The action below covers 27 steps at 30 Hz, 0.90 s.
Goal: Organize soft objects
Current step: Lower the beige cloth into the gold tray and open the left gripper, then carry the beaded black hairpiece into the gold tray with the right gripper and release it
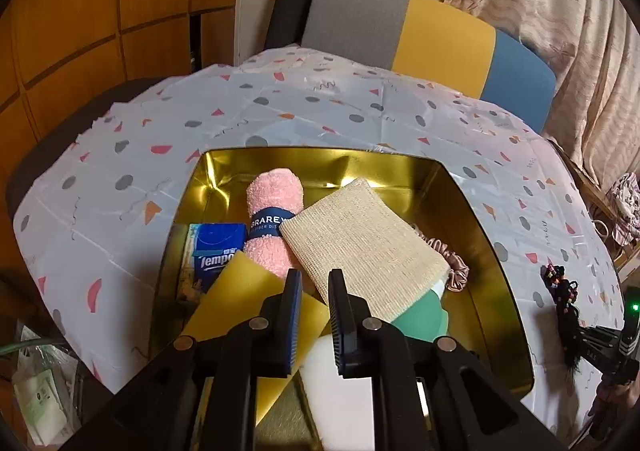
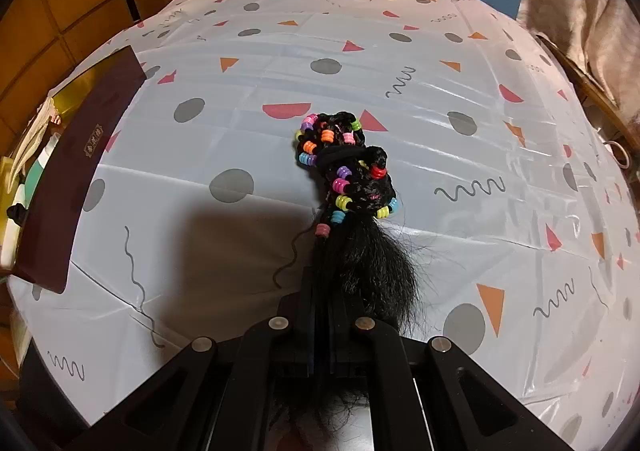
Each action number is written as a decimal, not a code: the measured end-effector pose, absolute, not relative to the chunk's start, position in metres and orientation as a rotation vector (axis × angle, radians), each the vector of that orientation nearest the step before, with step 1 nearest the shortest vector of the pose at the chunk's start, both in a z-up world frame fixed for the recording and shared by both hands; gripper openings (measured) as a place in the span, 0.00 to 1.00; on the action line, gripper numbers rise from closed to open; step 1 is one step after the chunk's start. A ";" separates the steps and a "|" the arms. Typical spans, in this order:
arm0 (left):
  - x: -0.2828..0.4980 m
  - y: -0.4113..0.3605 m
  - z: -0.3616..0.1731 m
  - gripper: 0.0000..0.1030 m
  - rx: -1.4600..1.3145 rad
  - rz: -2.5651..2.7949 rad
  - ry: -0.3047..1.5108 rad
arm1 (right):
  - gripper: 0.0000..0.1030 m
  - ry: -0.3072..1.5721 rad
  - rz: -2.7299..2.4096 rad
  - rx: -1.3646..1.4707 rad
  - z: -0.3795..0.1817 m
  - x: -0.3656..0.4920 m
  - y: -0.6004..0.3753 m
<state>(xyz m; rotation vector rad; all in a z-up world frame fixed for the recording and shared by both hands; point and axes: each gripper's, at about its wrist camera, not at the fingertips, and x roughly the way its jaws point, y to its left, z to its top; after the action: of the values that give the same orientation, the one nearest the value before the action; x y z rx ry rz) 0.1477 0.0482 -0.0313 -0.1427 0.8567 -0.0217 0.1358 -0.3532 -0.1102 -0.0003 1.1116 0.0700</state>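
Left gripper [image 1: 314, 283] hangs over the gold tin [image 1: 472, 207], jaws parted by a narrow gap and pinching nothing, the yellow sponge [image 1: 240, 291] lying just beneath in the tin beside the pink rolled towel [image 1: 266, 227] and beige woven pad [image 1: 360, 247]. Right gripper [image 2: 320, 279] has its jaws clenched on the black beaded hairpiece [image 2: 348, 179], which trails over the patterned worktop [image 2: 460, 71].

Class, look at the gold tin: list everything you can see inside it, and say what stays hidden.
Inside the tin: pink towel roll, beige cloth, yellow sponge, tissue pack, pink scrunchie, a green item. The cloth covers most of the scrunchie and green item.
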 end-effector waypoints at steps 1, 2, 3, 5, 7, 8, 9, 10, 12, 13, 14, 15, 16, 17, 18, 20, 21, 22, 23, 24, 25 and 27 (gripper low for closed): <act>0.144 0.049 -0.029 0.12 -0.146 -0.027 0.850 | 0.04 1.110 0.068 -0.001 -0.110 0.135 -0.352; 0.142 0.049 -0.027 0.13 -0.149 -0.030 0.846 | 0.04 1.109 0.066 -0.002 -0.110 0.134 -0.351; 0.139 0.050 -0.026 0.14 -0.154 -0.033 0.842 | 0.04 1.108 0.063 -0.004 -0.110 0.133 -0.349; 0.133 0.052 -0.023 0.14 -0.170 -0.043 0.835 | 0.04 1.104 0.054 -0.007 -0.110 0.131 -0.347; 0.128 0.053 -0.021 0.15 -0.175 -0.046 0.831 | 0.04 1.102 0.050 -0.003 -0.109 0.129 -0.345; 0.124 0.055 -0.020 0.15 -0.180 -0.049 0.827 | 0.04 1.103 0.050 -0.001 -0.109 0.128 -0.343; 0.122 0.055 -0.019 0.15 -0.179 -0.049 0.823 | 0.04 1.104 0.052 0.004 -0.108 0.128 -0.342; 0.118 0.056 -0.018 0.16 -0.175 -0.050 0.819 | 0.04 1.105 0.055 0.015 -0.108 0.127 -0.342; 0.111 0.058 -0.016 0.17 -0.179 -0.055 0.815 | 0.04 1.108 0.063 0.074 -0.105 0.125 -0.343; 0.109 0.058 -0.016 0.19 -0.180 -0.058 0.814 | 0.04 1.104 0.077 0.113 -0.103 0.124 -0.342; 0.106 0.060 -0.015 0.19 -0.184 -0.061 0.813 | 0.04 1.096 0.090 0.146 -0.100 0.123 -0.342; 0.104 0.062 -0.015 0.19 -0.187 -0.061 0.813 | 0.04 1.089 0.099 0.164 -0.097 0.123 -0.340; 0.101 0.064 -0.015 0.19 -0.188 -0.060 0.813 | 0.04 1.080 0.119 0.192 -0.092 0.122 -0.337; 0.099 0.066 -0.015 0.19 -0.189 -0.057 0.813 | 0.04 1.070 0.135 0.208 -0.088 0.122 -0.333; 0.097 0.068 -0.015 0.20 -0.194 -0.055 0.813 | 0.04 1.050 0.156 0.207 -0.079 0.122 -0.326; 0.094 0.073 -0.016 0.21 -0.203 -0.046 0.814 | 0.04 1.017 0.195 0.195 -0.065 0.121 -0.310; 0.092 0.076 -0.017 0.22 -0.210 -0.041 0.817 | 0.04 0.994 0.220 0.183 -0.056 0.121 -0.298; 0.091 0.080 -0.017 0.23 -0.218 -0.035 0.820 | 0.04 0.975 0.241 0.174 -0.047 0.121 -0.287; 0.089 0.083 -0.018 0.24 -0.224 -0.030 0.821 | 0.04 0.955 0.265 0.166 -0.039 0.121 -0.277; 0.087 0.086 -0.018 0.24 -0.231 -0.025 0.823 | 0.04 0.933 0.289 0.158 -0.030 0.120 -0.265; 0.084 0.089 -0.018 0.26 -0.235 -0.016 0.825 | 0.04 0.905 0.319 0.147 -0.021 0.120 -0.252; 0.079 0.096 -0.018 0.26 -0.245 0.002 0.825 | 0.04 0.855 0.361 0.125 -0.004 0.118 -0.229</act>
<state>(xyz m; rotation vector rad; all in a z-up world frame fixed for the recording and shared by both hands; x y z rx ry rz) 0.0791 0.0959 -0.0182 -0.2453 0.8253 0.0015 0.1183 -0.2293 -0.0043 0.1251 0.8552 0.3609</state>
